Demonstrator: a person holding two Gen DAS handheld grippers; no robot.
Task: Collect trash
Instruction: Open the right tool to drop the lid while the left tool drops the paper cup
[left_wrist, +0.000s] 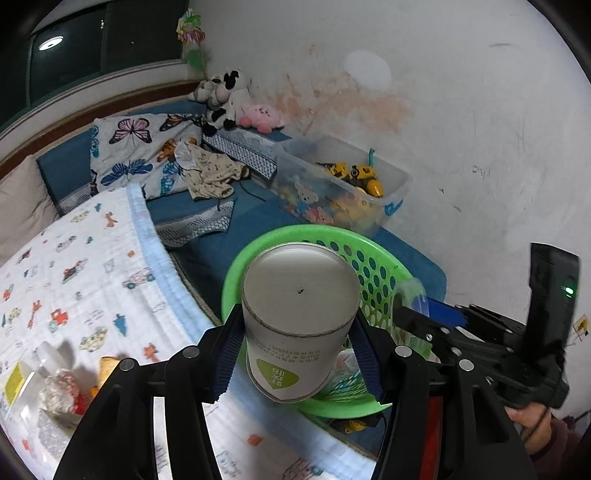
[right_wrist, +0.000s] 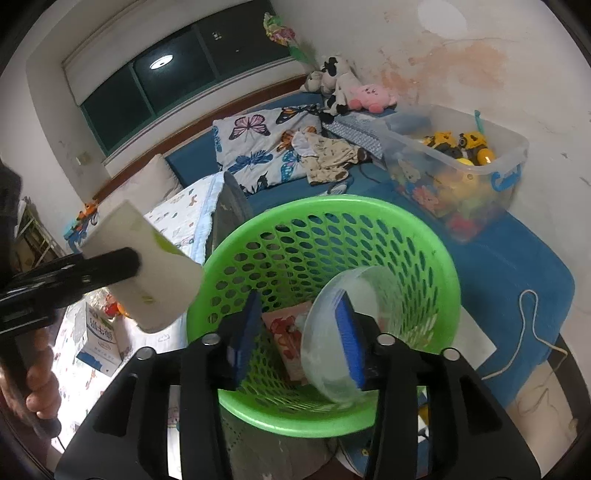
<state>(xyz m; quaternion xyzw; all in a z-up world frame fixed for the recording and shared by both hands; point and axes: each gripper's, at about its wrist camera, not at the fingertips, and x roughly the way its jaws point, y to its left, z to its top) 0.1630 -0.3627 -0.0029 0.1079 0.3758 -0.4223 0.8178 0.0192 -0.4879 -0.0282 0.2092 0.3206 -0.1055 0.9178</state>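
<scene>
Left gripper, angled down, clamps a paper cup; right gripper, jaws parted, frees a clear lid over the basket at 12 o'clock.

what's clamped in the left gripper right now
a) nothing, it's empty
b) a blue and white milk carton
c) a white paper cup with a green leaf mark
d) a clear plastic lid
c: in the left wrist view the left gripper has its blue pads pressed on both sides of the white paper cup, held near the green basket.
</scene>
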